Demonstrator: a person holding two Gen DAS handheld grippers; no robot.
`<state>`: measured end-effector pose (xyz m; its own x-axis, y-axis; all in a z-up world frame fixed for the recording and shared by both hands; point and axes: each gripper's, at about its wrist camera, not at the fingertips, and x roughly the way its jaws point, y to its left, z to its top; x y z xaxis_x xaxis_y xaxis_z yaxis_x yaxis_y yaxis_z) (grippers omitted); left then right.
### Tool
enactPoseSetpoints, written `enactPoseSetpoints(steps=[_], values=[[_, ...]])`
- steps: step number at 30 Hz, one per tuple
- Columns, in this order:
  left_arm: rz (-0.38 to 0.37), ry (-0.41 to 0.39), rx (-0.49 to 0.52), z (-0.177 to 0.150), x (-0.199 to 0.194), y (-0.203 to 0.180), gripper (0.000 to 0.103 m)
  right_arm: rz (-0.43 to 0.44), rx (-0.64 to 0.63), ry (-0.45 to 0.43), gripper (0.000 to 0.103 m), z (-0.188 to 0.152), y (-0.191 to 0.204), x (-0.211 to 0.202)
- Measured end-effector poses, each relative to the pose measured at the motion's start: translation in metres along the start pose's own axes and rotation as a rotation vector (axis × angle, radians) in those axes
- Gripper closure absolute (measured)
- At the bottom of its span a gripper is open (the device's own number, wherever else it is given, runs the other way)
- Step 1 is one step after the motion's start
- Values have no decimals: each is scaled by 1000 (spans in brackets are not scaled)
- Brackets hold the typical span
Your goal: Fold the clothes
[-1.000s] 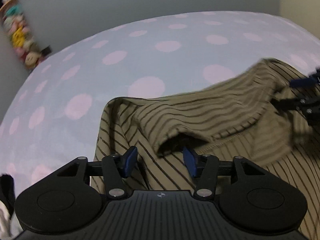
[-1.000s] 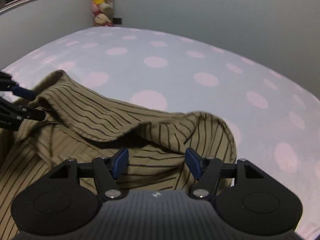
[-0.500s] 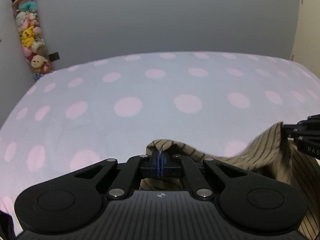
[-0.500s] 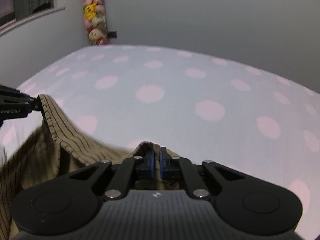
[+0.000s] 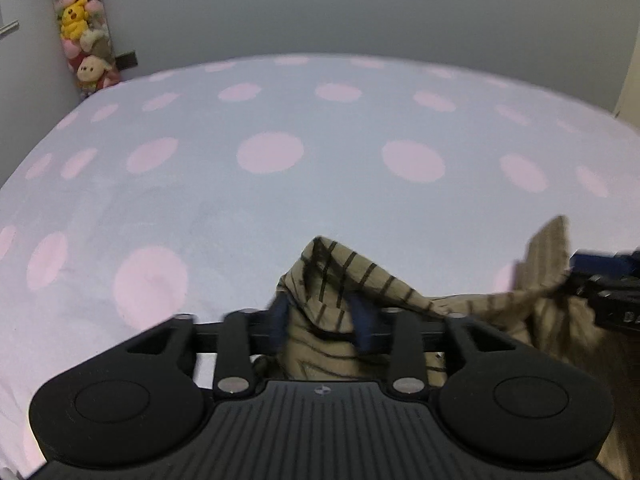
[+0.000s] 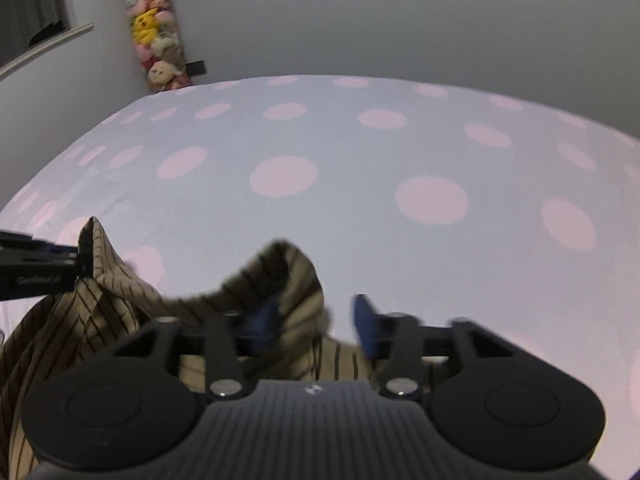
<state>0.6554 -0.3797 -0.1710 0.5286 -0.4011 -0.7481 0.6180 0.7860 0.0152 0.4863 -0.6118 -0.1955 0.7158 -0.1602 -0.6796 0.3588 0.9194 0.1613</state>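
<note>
Both grippers were clamped shut on cloth half a sec ago; now their jaws have just been opening, & the olive-tan shirt with thin dark stripes (image 5: 340,280) sits loose between the pads instead of pinched.

Left gripper (image 5: 322,320): jaws about half apart, a peak of shirt edge standing up between the blue pads (image 5: 362,322), pads no longer pressing it. Right gripper (image 6: 314,320): same half-wide gap, cloth bunched against its left pad, right pad bare w/ only the bed behind it. Shirt lies just ahead of & under both grippers; the rest trails off between them & below. Beyond the fingertips, the grey bedsheet with pink polka dots (image 5: 280,184) runs clear.

Step in hand, prob.: letting go of the folded-over edge. To do it well: open fully before pulling back so the cloth doesn't snag on a pad, withdraw both sides together, then check the edge lies even; the peaks look rumpled, so may need a smoothing pass.
</note>
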Motion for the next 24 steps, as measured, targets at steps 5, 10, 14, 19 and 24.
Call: enactPoseSetpoints(steps=[5,10,14,19,24], values=[[-53,-53,2,-17,-59,19,44,15,113,-55,40,-26,-22,-43],[-91,-71,-67,-49,-118,52,44,8,153,-78,40,-65,-34,-98],[-54,-45,-110,-87,-144,72,44,4,184,-87,40,-101,-32,-140],[5,7,-173,-138,-163,94,44,-17,203,-90,40,-149,-19,-182],[49,-10,-278,-190,-185,103,45,-25,257,-114,40,-201,2,-222]])
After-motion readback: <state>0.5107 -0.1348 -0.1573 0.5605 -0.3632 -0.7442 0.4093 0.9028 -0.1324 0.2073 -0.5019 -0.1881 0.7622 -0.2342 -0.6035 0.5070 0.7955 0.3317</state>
